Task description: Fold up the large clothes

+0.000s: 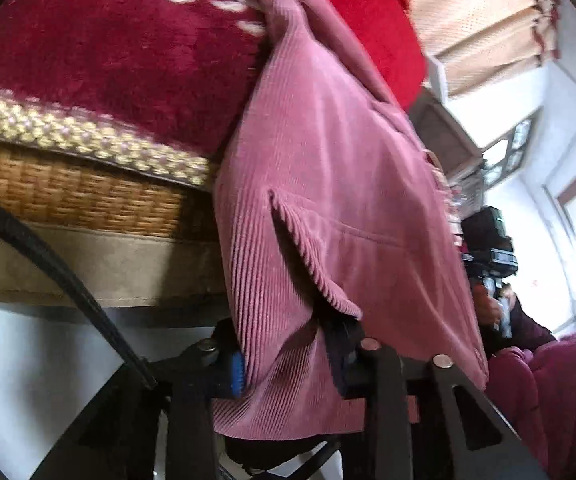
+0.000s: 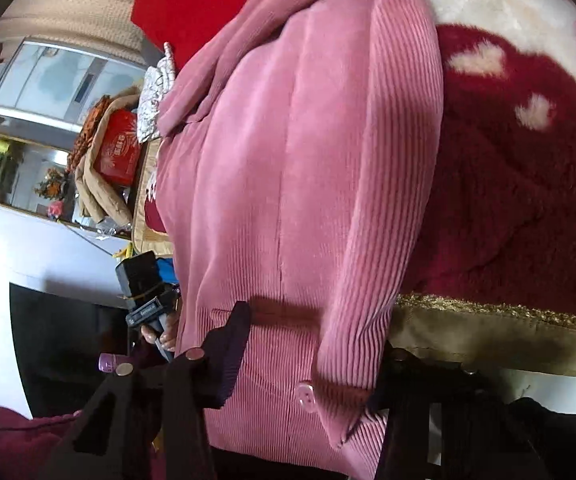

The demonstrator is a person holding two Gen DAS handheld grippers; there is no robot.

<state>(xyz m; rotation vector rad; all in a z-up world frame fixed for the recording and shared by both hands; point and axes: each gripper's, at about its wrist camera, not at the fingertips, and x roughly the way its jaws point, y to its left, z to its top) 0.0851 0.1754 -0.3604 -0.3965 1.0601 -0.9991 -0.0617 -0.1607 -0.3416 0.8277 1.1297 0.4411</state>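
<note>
A pink corduroy jacket (image 1: 328, 184) hangs stretched from the edge of a bed down to both grippers. My left gripper (image 1: 288, 368) is shut on the jacket's lower hem, with cloth bunched between the fingers. In the right wrist view the same jacket (image 2: 279, 184) fills the middle, with a pink button (image 2: 306, 394) near the hem. My right gripper (image 2: 308, 384) is shut on that hem. The right gripper also shows in the left wrist view (image 1: 488, 248), held by a hand; the left gripper shows in the right wrist view (image 2: 147, 292).
The bed carries a dark red fleece blanket (image 1: 107, 52) with white shapes over a woven mat (image 1: 75, 196). A bright red cloth (image 1: 372, 12) lies at the far end. A cluttered shelf with a red box (image 2: 117, 152) stands at the left of the right wrist view.
</note>
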